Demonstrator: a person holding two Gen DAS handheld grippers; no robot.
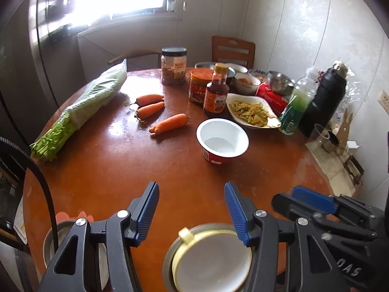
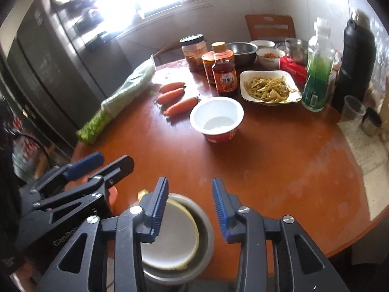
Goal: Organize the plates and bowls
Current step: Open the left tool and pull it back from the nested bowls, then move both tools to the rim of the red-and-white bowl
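Observation:
A yellow-rimmed white bowl [image 1: 211, 260] sits nested in a metal bowl [image 1: 167, 262] at the table's near edge; they also show in the right wrist view as the yellow-rimmed bowl [image 2: 170, 233] in the metal bowl [image 2: 206, 238]. A red-and-white paper bowl [image 1: 222, 140] [image 2: 216, 119] stands empty mid-table. A white plate of yellow vegetables [image 1: 251, 110] [image 2: 268, 86] lies behind it. My left gripper [image 1: 192, 209] is open above the nested bowls. My right gripper [image 2: 190, 206] is open over the same bowls. Both hold nothing.
Three carrots [image 1: 155, 110], bagged greens [image 1: 80, 109], jars and a sauce bottle [image 1: 216, 90], metal and white bowls [image 1: 279, 82], a green bottle [image 1: 295, 104] and a black flask [image 1: 324, 99] crowd the far round table [image 1: 121, 170]. Another metal dish [image 1: 51, 243] shows at near left.

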